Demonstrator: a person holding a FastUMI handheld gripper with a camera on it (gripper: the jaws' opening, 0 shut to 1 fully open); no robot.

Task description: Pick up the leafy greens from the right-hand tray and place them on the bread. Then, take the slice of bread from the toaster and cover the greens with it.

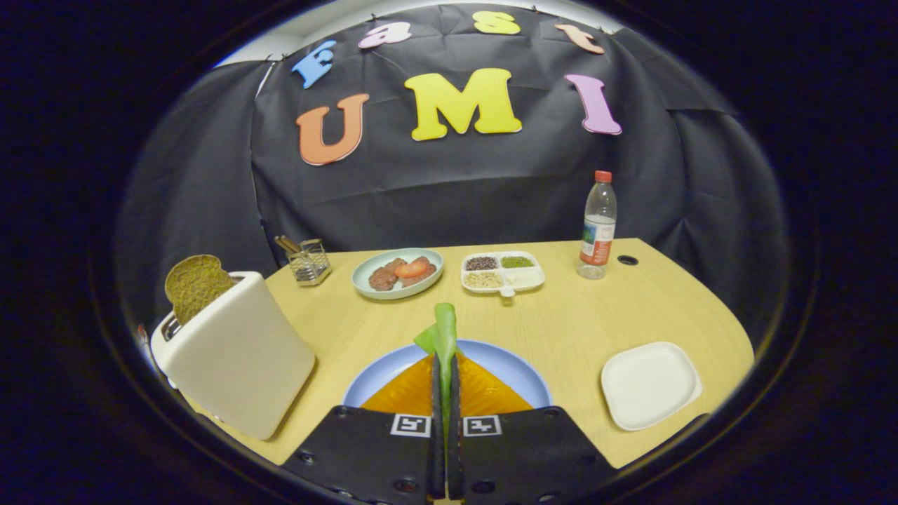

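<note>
My gripper (445, 365) is shut on a leafy green (442, 330), which sticks up from between the fingertips. Right below it lies an orange-brown slice of bread (484, 396) on a pale blue plate (515, 368). To the left stands a cream toaster (235, 354) with a brown slice of bread (195, 284) poking out of its slot. The white square tray (649, 384) to the right of the fingers holds nothing.
At the table's far side sit a green plate with meat and tomato (398, 272), a white divided dish of grains (502, 271), a wire utensil holder (309, 261) and a plastic water bottle (598, 226). A round hole (628, 260) marks the tabletop near the bottle.
</note>
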